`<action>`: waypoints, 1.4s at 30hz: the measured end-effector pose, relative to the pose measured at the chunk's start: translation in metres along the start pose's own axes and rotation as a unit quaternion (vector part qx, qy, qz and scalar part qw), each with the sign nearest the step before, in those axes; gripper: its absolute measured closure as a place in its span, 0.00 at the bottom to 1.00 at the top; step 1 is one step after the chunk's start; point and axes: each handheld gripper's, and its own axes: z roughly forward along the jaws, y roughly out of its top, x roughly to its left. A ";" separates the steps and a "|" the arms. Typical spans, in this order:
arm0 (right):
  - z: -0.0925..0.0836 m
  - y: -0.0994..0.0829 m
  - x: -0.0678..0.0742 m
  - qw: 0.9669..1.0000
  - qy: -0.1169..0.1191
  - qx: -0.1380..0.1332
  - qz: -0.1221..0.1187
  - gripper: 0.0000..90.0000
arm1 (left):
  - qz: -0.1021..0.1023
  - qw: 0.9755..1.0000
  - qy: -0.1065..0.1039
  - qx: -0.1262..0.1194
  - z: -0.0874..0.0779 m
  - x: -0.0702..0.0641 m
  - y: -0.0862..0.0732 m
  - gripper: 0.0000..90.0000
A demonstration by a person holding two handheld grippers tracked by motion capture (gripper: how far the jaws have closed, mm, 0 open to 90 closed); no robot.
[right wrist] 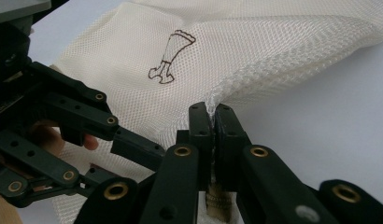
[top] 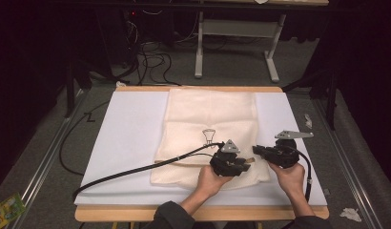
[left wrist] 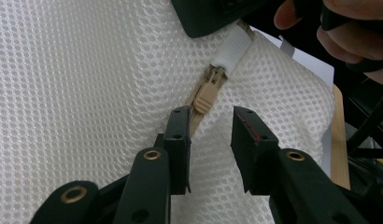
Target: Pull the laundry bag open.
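right hand-held gripper (right wrist: 211, 122) pinches the mesh bag (right wrist: 255, 51) edge; left hand-held gripper (left wrist: 210, 123) gapes around the zipper pull (left wrist: 204, 97).

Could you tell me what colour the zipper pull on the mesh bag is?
The zipper pull is tan, on the white mesh bag; the left gripper view shows it best.

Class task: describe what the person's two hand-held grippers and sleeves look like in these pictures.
Both the left gripper and right gripper are black, with brass-coloured rivets along jointed jaws. Each carries a grey three-cornered plate and trails a black cable. The sleeves are dark.
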 end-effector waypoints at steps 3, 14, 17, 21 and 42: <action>0.000 0.000 0.000 1.000 0.002 0.001 0.001 0.98 | 0.003 1.000 0.000 0.005 0.005 -0.002 0.002 0.74; 0.000 -0.005 -0.003 1.000 0.003 -0.001 0.002 0.98 | -0.008 1.000 -0.023 -0.006 0.010 -0.001 0.003 0.76; 0.001 -0.006 -0.003 1.000 0.004 -0.002 0.006 0.98 | -0.008 1.000 -0.017 -0.005 0.010 -0.001 0.003 0.79; 0.000 -0.006 -0.004 1.000 0.006 -0.003 0.005 0.98 | 0.003 1.000 -0.010 -0.008 0.009 -0.003 0.002 0.81; 0.002 -0.006 -0.002 1.000 0.004 -0.003 0.003 0.98 | -0.021 0.999 -0.014 -0.019 0.016 0.000 0.002 0.91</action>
